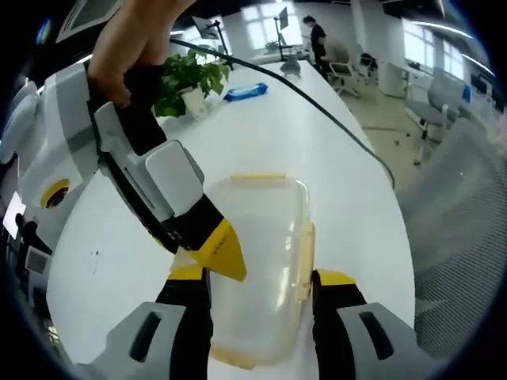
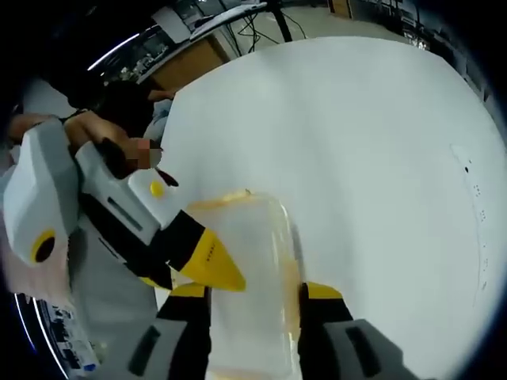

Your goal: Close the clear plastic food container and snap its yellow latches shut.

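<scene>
Both grippers, left [image 1: 257, 279] and right [image 2: 255, 290], spread wide, straddle the clear rounded plastic container [image 1: 265, 261] on the smooth white table [image 1: 333, 174].

We see the food container [image 1: 265, 261] as clear plastic, slightly cloudy and smooth, its lid catching soft glints, with latches [image 1: 306, 252] of translucent yellow plastic. The table [image 1: 261, 134] looks like a smooth white laminate — matt, with only a faint sheen. Both grippers wear hard plastic: the left gripper [image 1: 257, 279] has matt black jaws tipped in yellow, and the right gripper [image 1: 224, 252] adds glossy white shells — smooth throughout.
</scene>
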A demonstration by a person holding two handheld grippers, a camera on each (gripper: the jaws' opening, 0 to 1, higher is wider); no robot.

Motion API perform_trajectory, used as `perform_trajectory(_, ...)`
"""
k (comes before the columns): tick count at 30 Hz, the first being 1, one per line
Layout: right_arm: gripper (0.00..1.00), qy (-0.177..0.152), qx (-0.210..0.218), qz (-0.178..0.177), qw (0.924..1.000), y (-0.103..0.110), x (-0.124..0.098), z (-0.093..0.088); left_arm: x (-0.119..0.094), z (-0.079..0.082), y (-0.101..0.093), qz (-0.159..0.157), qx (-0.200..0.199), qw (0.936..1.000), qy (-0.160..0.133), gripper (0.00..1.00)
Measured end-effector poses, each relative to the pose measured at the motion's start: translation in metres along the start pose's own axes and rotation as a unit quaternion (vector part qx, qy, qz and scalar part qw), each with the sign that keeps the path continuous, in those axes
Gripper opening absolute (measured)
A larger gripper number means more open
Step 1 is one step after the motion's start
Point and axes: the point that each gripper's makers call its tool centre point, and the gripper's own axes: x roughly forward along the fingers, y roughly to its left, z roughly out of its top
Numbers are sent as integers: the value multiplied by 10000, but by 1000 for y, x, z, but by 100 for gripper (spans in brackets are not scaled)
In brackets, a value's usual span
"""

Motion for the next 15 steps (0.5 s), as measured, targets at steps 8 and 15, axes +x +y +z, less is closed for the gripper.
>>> perform_trajectory(8,42,-208,-4,-140,9997,0,1,-1,4,0,-2,503,-108,9987,-36,46)
perform_trajectory(15,43,-267,7,-261,9993,-1,4,-2,0,1,1,719,-46,9974,-42,45)
